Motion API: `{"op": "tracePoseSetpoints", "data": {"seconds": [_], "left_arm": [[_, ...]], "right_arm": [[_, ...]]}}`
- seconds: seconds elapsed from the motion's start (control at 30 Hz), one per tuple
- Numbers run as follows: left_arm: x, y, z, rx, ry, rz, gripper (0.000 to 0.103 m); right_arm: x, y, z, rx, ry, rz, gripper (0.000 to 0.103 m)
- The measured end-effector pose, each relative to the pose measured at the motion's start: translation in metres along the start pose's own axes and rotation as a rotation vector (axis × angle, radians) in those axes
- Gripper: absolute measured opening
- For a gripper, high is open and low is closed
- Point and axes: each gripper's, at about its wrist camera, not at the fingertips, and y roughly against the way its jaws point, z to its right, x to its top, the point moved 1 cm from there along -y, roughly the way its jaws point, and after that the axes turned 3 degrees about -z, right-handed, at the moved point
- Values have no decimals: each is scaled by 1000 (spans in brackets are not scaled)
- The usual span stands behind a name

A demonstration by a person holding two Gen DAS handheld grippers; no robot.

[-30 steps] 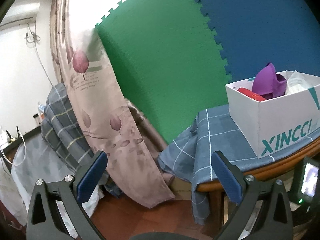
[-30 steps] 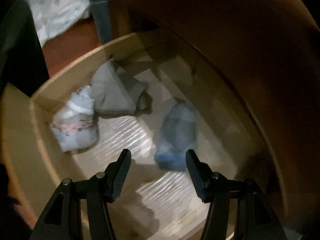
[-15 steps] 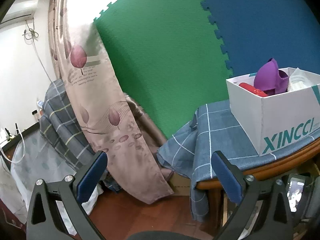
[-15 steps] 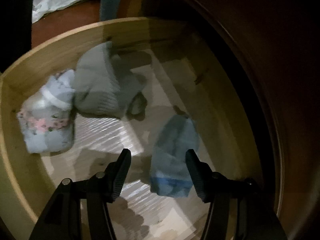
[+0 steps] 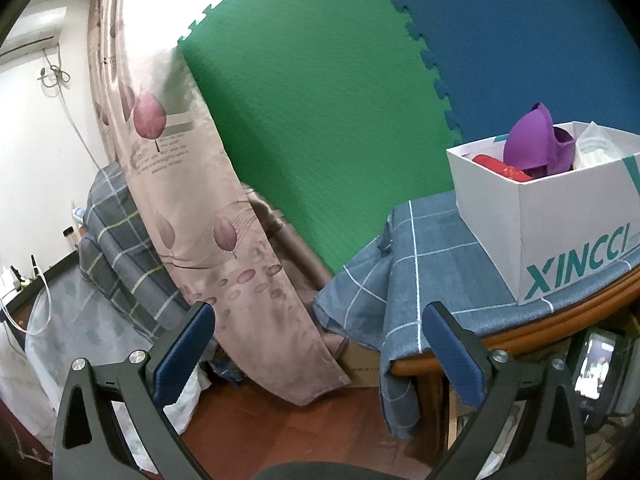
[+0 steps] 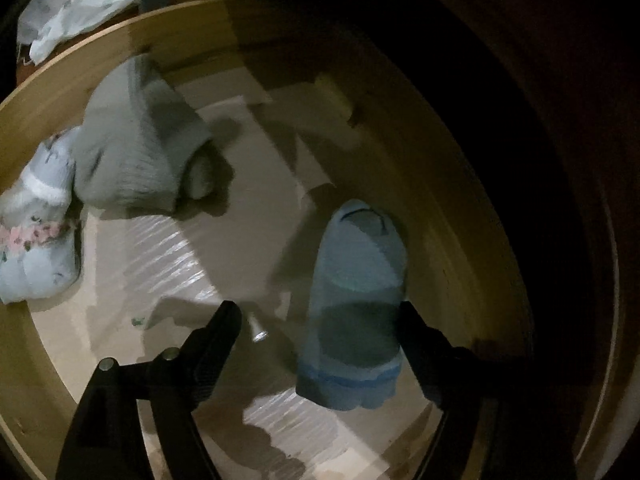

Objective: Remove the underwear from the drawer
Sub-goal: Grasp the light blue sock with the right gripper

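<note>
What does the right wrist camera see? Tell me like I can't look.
The open right tool reaches into a dim wooden drawer, its tips around a folded blue underwear. A grey piece and a floral piece lie farther left.

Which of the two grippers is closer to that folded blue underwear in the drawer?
Right. The right gripper hangs open over the blue underwear; the left gripper faces the room, near the table.
</note>
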Motion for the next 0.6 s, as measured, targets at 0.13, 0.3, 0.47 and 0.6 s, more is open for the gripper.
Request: {"op": "tracePoseSetpoints", "data": {"seconds": [0.13, 0.3, 0.47, 0.6], "left_arm": [[0, 0, 1, -2, -6, 1, 103], [0, 0, 2, -2, -6, -5, 103], [0, -1, 4, 2, -16, -5, 103], [-1, -2, 5, 3, -23, -6, 103]], "right_arm": [[1, -2, 5, 25, -4, 5, 81], [-1, -6, 10, 80, 0, 13, 68], [-8, -2, 14, 161, -8, -22, 46], [-17, 9, 1, 183, 47, -65, 41]]}}
